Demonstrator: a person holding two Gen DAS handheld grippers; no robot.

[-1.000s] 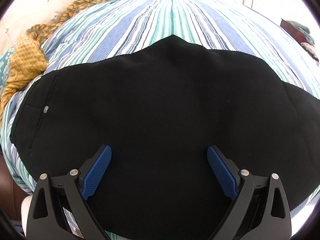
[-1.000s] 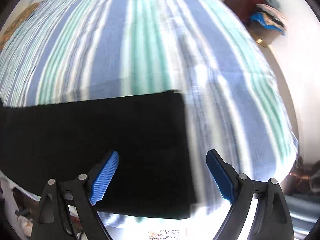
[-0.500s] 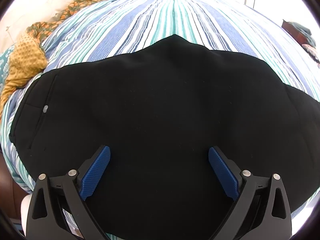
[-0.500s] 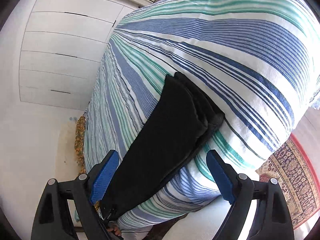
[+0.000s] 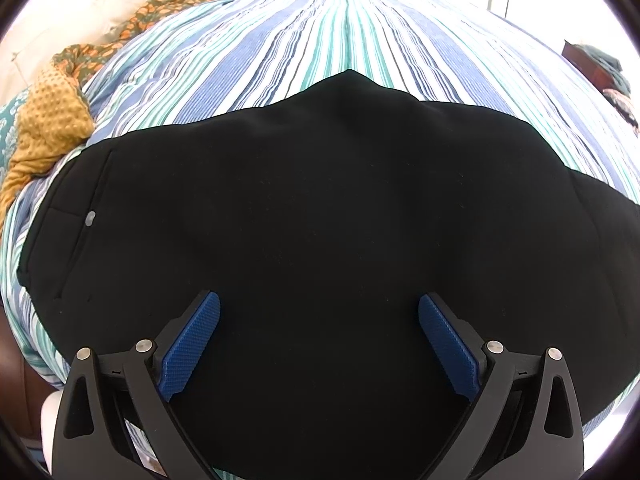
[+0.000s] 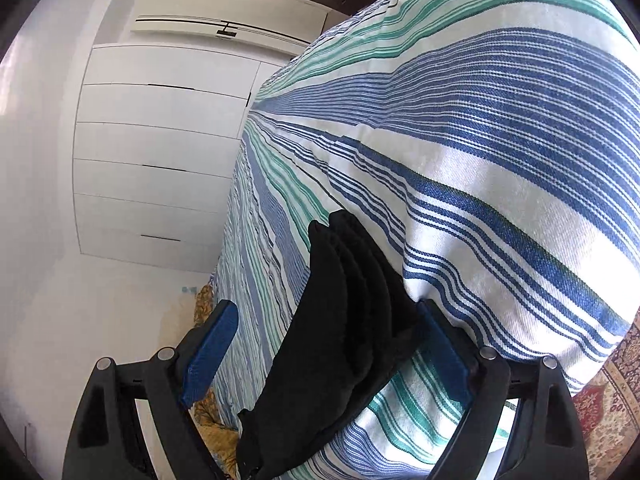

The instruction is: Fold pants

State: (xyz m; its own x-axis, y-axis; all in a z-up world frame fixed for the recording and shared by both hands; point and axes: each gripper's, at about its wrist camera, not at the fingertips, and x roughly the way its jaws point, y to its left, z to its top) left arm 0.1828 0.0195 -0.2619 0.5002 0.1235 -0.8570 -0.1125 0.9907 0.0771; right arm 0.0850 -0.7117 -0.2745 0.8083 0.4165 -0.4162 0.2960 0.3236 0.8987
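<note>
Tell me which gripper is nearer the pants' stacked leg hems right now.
Right. The right gripper sits open with the stacked leg hems of the black pants between its fingers. The left gripper hovers open over the broad upper part near the pocket button.

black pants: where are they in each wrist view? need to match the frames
Left wrist: the black pants fill the middle and lower frame, spread flat, running under the open left gripper.
Right wrist: seen edge-on as stacked layers at lower centre, between the open right gripper's fingers.
Shared landmark: the striped bedspread under the pants.
</note>
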